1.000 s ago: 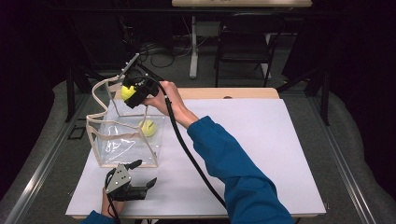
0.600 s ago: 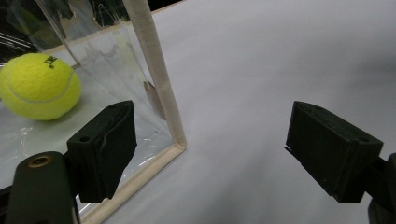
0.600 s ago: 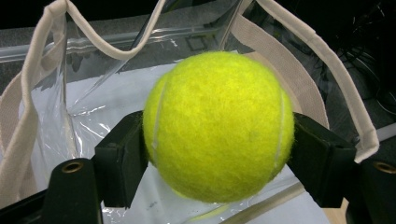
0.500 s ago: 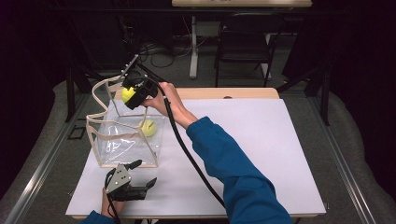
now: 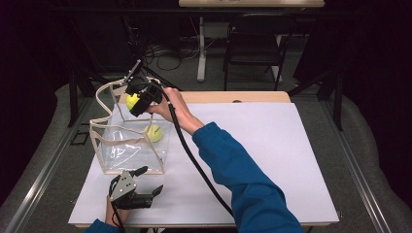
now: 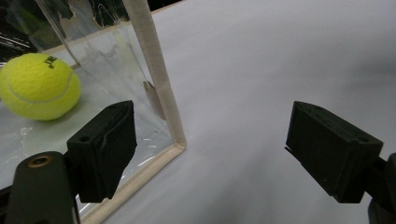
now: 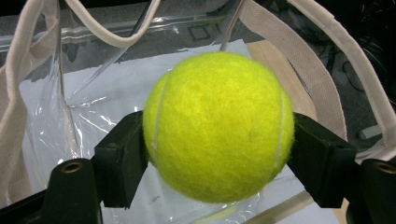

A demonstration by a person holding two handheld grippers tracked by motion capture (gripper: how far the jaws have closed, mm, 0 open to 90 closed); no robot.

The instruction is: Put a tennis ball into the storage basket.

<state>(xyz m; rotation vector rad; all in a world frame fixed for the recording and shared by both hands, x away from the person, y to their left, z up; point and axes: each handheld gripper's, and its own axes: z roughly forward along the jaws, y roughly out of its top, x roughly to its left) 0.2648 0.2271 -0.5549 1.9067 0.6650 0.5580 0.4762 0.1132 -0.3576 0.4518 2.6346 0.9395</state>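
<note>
A clear plastic tote bag (image 5: 127, 145) with beige trim stands open on the white table at the left. One yellow tennis ball (image 5: 154, 132) lies inside it on the bottom; in the left gripper view this ball (image 6: 39, 86) shows through the bag wall. My right gripper (image 5: 133, 102) hovers over the bag's far rim, shut on a second tennis ball (image 7: 219, 126) with a pad on each side. My left gripper (image 5: 150, 180) rests on the table just in front of the bag, jaws wide open with nothing between them, beside the bag's front corner trim (image 6: 154, 74).
The bag's beige handles (image 7: 322, 79) arch up around the held ball. The right gripper's black cable (image 5: 194, 160) trails across the white table cover (image 5: 272, 145). A black chair (image 5: 252, 43) and table legs stand behind the table's far edge.
</note>
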